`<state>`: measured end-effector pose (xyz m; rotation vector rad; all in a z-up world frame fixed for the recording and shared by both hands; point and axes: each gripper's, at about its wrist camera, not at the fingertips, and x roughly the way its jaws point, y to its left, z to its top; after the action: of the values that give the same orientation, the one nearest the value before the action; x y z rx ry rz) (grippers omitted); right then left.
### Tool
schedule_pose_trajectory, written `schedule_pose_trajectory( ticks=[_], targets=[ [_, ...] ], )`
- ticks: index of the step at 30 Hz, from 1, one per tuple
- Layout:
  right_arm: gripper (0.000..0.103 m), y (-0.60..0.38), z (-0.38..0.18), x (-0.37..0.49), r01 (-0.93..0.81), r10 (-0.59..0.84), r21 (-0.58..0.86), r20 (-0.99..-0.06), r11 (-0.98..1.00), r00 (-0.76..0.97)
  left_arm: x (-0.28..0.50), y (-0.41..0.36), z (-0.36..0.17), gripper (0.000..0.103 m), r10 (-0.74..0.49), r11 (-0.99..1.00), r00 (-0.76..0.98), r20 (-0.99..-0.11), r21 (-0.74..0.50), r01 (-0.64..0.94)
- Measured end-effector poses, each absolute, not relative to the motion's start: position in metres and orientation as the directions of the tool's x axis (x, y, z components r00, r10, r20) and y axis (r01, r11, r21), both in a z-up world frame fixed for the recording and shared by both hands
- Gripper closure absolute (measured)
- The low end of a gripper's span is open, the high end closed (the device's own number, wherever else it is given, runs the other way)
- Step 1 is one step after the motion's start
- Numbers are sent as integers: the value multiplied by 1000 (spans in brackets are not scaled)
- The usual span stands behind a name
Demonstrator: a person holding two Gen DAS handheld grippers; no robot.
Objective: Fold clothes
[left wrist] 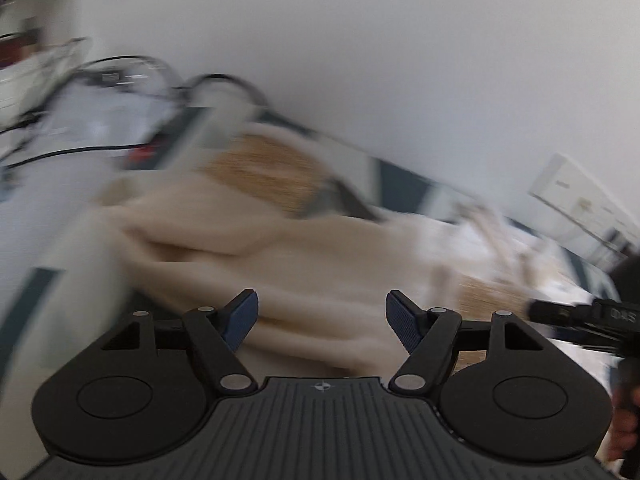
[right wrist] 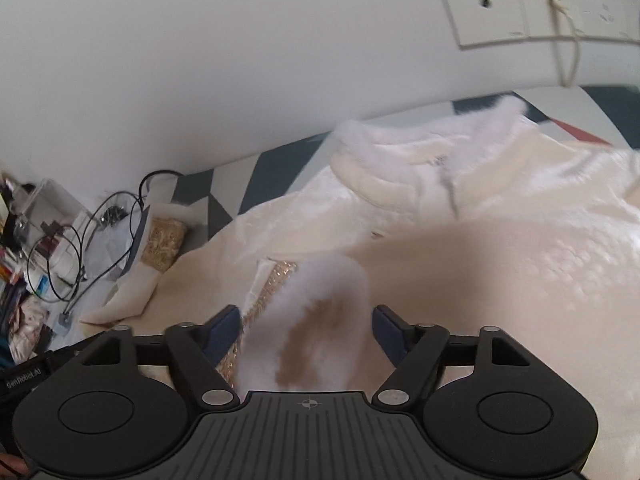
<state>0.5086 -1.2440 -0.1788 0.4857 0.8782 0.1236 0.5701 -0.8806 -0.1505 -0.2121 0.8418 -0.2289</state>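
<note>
on a patterned blue-and-white surface by a white wall, a cream fur-trimmed garment (right wrist: 500,216) lies spread out, collar toward the wall. one fur-edged cuff (right wrist: 316,320) runs lengthwise straight into the right gripper (right wrist: 306,336), between its wide-apart jaws, unpinched. the left gripper (left wrist: 322,320), jaws also wide and empty, hovers over rumpled cream cloth in a motion-blurred view. the right gripper looks nearer a graspable edge. cables (right wrist: 80,240) and clutter sit well left; a wall socket (right wrist: 536,4) is above.

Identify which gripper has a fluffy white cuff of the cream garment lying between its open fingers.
The right gripper: the fur-trimmed cuff lies between its open fingers. The left gripper is open too, with only flat cream fabric beyond.
</note>
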Motion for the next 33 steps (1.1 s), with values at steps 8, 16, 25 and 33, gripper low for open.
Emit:
schedule_pose_trajectory(
  ticks=[8, 16, 25, 33],
  targets=[
    [84, -1234, -179, 545, 50, 242, 342, -754, 938, 611, 583, -838, -171, 31, -190, 964, 644, -741, -265, -20],
    [49, -1206, -141, 581, 8, 284, 378, -708, 926, 647, 589, -834, -188, 30, -96, 978, 649, -755, -194, -81],
    [44, -1102, -175, 679, -76, 422, 461, -719, 884, 552, 577, -834, -191, 27, -98, 977, 645, -758, -195, -82],
    [90, -1045, -200, 720, -36, 382, 431, -753, 901, 536, 571, -843, -191, 23, -154, 978, 633, -759, -209, -12]
  ],
)
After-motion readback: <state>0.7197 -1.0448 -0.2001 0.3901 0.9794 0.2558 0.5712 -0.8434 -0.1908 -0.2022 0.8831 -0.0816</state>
